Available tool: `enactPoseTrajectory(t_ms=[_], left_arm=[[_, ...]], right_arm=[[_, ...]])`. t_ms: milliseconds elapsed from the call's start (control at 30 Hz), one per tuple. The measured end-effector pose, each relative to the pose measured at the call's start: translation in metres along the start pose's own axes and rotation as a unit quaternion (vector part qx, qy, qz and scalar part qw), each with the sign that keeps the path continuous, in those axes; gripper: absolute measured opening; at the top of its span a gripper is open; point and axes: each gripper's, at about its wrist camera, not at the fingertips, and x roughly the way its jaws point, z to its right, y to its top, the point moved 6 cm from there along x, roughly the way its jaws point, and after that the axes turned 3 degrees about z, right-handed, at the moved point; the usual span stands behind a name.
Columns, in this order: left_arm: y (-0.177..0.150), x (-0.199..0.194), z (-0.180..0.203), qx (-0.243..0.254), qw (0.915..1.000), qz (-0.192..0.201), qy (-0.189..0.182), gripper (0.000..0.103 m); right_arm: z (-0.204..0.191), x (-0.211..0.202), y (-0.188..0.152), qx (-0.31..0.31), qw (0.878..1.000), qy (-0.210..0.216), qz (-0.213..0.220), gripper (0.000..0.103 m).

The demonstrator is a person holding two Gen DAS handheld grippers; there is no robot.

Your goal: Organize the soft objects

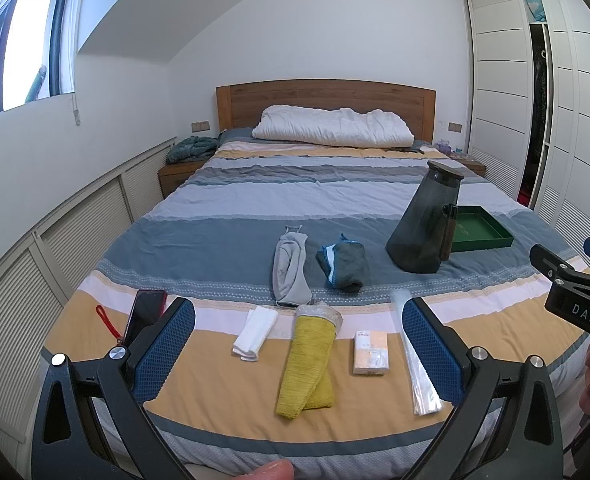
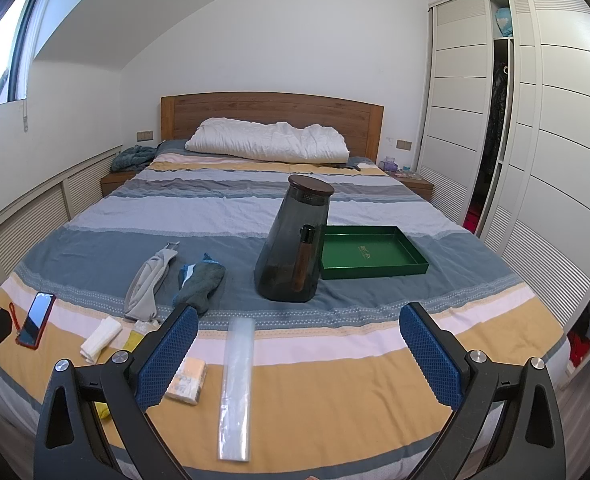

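While both grippers are held above the foot of the striped bed [image 1: 223, 200], the left gripper [image 1: 299, 350] is seen with its jaws spread wide and nothing between them, and the right gripper [image 2: 299, 354] is likewise spread wide and empty. A yellow towel [image 1: 307, 364] is laid on the orange stripe, its far end tucked into a clear wrapper. A folded white cloth [image 1: 255, 332] is found just to its left, a tissue pack [image 1: 370, 352] to its right, and a clear plastic sleeve [image 1: 417, 356] beyond that. Farther up, on the blue stripe, a grey cloth [image 1: 291, 268] and a dark rolled cloth [image 1: 345, 266] are set side by side. A dark jug [image 2: 295, 244] is stood upright, touching a green tray [image 2: 371, 254] on its right. A phone [image 2: 35, 320] is left near the left edge. A white pillow [image 2: 269, 142] is propped at the headboard.
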Motion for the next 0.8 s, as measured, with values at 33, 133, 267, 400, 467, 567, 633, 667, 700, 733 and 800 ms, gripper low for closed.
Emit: enactPoseTrajectory(t_ms=[33, 133, 267, 400, 467, 567, 633, 667, 700, 733, 800], left_arm=[[-0.0004, -0.0003, 0.0005, 0.0, 1.0, -0.001, 0.0, 0.102], [0.0005, 0.0009, 0.0017, 0.0, 1.0, 0.0, 0.0, 0.102], [0.0002, 0.0017, 0.0011, 0.0, 1.0, 0.0, 0.0, 0.102], [0.0042, -0.0011, 0.0019, 0.0, 1.0, 0.0, 0.0, 0.102], [0.0029, -0.001, 0.0026, 0.0, 1.0, -0.001, -0.001, 0.102], [0.0017, -0.0002, 0.0043, 0.0, 1.0, -0.001, 0.0, 0.102], [0.0014, -0.0008, 0.0044, -0.001, 1.0, -0.001, -0.001, 0.102], [0.0014, -0.0007, 0.0045, 0.0, 1.0, -0.001, -0.001, 0.102], [0.0017, -0.0001, 0.0037, 0.001, 1.0, -0.001, -0.001, 0.102], [0.0018, -0.0002, 0.0035, 0.0, 1.0, -0.001, -0.001, 0.102], [-0.002, 0.0015, 0.0049, 0.0, 1.0, -0.002, -0.003, 0.102]], right_arm=[[-0.0003, 0.0006, -0.0003, 0.0, 1.0, 0.0, 0.0, 0.103], [0.0008, -0.0004, 0.0, 0.001, 1.0, 0.001, 0.0, 0.103], [0.0007, -0.0001, -0.0001, 0.001, 1.0, 0.0, 0.0, 0.103], [0.001, -0.0002, -0.0005, 0.001, 1.0, 0.0, 0.001, 0.103], [0.0008, 0.0003, -0.0012, 0.001, 1.0, -0.001, 0.001, 0.103], [0.0011, -0.0043, 0.0023, 0.001, 1.0, -0.001, 0.0, 0.103], [0.0019, -0.0036, 0.0022, 0.001, 1.0, -0.001, -0.001, 0.103], [0.0019, -0.0038, 0.0022, 0.001, 1.0, 0.0, -0.001, 0.103], [0.002, -0.0042, 0.0024, 0.001, 1.0, -0.001, -0.001, 0.103], [0.0021, -0.0041, 0.0025, 0.001, 1.0, -0.001, -0.001, 0.103], [0.002, -0.0035, 0.0025, 0.001, 1.0, -0.001, -0.002, 0.103]])
